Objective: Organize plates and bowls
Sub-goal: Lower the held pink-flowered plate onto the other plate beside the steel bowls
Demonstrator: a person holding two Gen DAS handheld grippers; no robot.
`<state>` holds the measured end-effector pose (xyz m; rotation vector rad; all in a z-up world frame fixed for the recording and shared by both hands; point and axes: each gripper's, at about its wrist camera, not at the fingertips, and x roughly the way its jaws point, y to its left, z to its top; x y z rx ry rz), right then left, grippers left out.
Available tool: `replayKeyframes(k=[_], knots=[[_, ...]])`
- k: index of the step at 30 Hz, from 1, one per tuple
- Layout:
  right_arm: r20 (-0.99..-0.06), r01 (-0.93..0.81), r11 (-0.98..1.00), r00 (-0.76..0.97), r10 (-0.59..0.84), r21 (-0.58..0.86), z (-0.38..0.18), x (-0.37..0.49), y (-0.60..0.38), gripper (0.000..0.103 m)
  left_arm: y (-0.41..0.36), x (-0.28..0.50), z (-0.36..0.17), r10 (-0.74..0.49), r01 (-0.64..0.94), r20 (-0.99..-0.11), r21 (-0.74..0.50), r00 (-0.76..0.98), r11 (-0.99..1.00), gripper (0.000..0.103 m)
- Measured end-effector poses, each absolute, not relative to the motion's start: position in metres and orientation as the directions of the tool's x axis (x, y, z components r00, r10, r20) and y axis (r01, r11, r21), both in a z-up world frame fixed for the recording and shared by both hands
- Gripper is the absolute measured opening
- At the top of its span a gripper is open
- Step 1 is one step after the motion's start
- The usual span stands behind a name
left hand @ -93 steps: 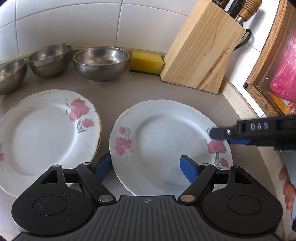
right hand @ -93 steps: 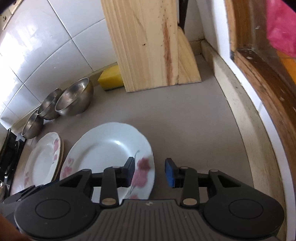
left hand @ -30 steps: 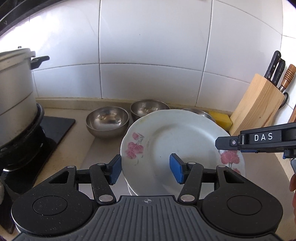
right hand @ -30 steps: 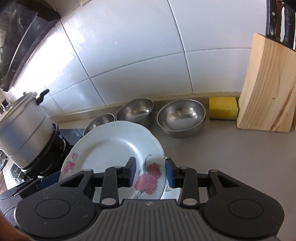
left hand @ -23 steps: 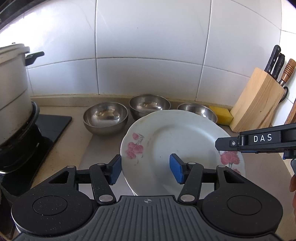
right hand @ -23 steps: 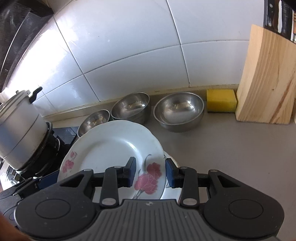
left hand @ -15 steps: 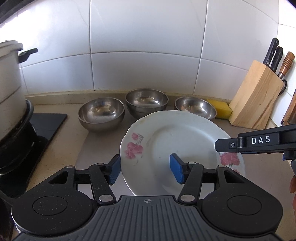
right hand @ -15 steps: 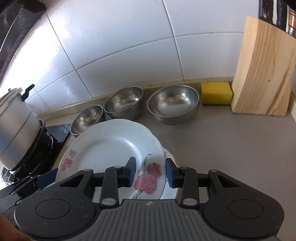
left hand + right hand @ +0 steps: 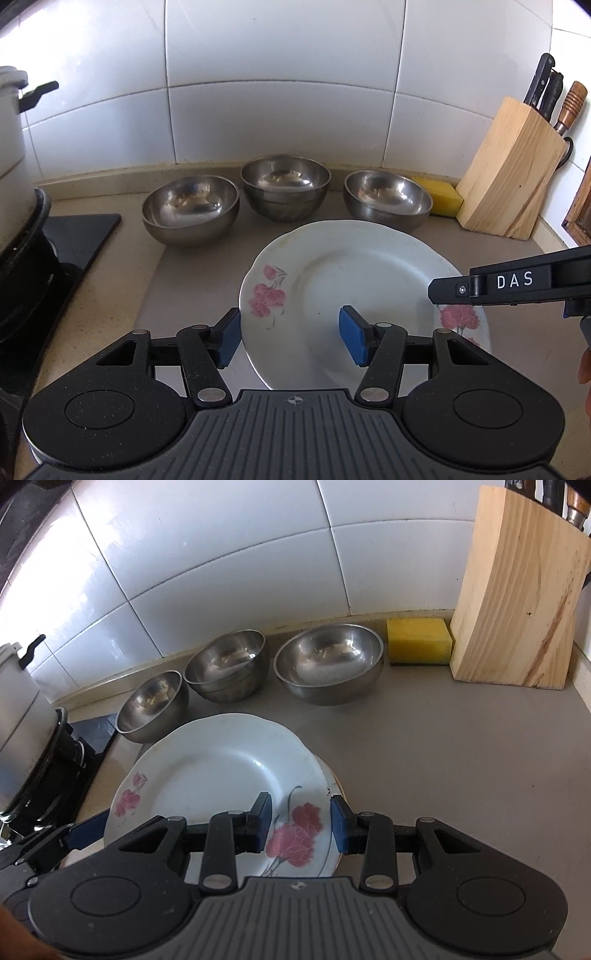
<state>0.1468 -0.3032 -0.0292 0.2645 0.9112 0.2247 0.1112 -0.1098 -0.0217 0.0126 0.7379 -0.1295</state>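
Note:
A white plate with pink flowers [image 9: 351,284] lies on top of another plate, whose rim [image 9: 334,775] shows under its right edge. My left gripper [image 9: 291,334] is open, its pads either side of the plate's left rim. My right gripper [image 9: 301,825] is open astride the plate's right rim by the big flower; its finger [image 9: 517,286] shows in the left wrist view. Three steel bowls stand in a row by the wall: left [image 9: 190,208], middle [image 9: 285,186], right [image 9: 388,199]. The middle bowl looks like two nested.
A yellow sponge [image 9: 419,640] and a wooden knife block [image 9: 517,590] stand at the back right. A big pot [image 9: 18,709] sits on a black stove [image 9: 74,236] at the left. Tiled wall runs behind; grey counter [image 9: 461,757] lies to the right.
The flowered plate was carried left from beside the knife block and lowered onto the other plate. My right gripper's pads have parted from its rim in the last half second.

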Motion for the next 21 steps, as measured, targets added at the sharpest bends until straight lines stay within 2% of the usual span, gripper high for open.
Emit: replayKeyframes(k=[21], knots=[[-0.775,-0.067,0.961,0.577,0.257,0.269,-0.047,0.158,-0.292,0.018,-0.107,0.134,-0.041,-0.122,0.124,-0.710,-0.049,0.693,0.991,0.058]])
